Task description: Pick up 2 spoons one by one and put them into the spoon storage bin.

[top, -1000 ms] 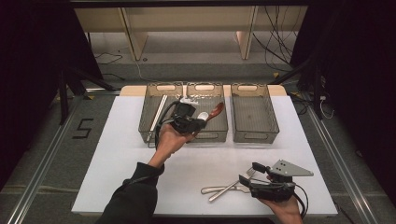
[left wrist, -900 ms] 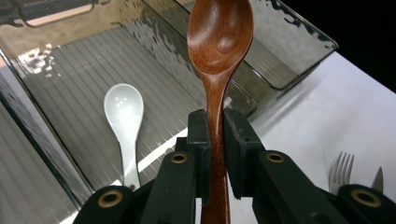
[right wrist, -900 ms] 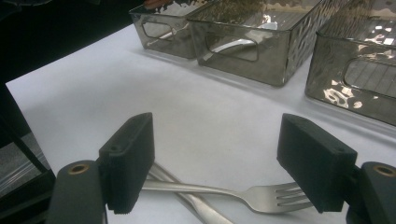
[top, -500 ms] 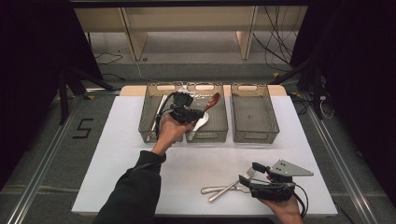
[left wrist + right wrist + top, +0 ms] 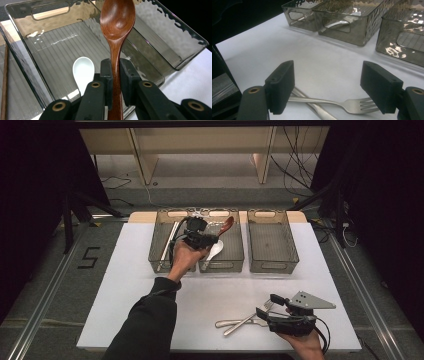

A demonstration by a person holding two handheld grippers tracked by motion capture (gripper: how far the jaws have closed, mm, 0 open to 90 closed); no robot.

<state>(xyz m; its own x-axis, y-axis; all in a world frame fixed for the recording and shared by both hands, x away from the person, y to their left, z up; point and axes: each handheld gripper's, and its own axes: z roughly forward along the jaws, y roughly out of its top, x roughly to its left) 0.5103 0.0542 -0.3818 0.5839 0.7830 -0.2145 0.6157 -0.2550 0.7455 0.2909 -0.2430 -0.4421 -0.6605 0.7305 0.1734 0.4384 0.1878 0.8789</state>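
Note:
My left gripper (image 5: 202,239) is shut on the handle of a brown wooden spoon (image 5: 227,225), holding it over the middle grey bin (image 5: 235,264). In the left gripper view the jaws pinch the wooden spoon (image 5: 116,22) at mid-handle, its bowl pointing away over the bin floor (image 5: 50,47). A white ceramic spoon (image 5: 83,70) lies inside that bin below. My right gripper (image 5: 265,309) rests near the table's front right edge, jaws wide apart. A metal fork (image 5: 352,105) lies on the table between the jaws of my right gripper (image 5: 327,87), untouched, crossing another metal handle (image 5: 319,111).
Three translucent grey bins stand in a row at the back of the white table (image 5: 125,285). The left bin (image 5: 156,260) holds long thin sticks (image 5: 167,245). The right bin (image 5: 272,262) stands beside the middle one. The fork (image 5: 247,320) and the second utensil lie at front centre.
My left hand has carried the wooden spoon away from the person, farther over the middle bin. The right gripper and the cutlery under it have stayed put.

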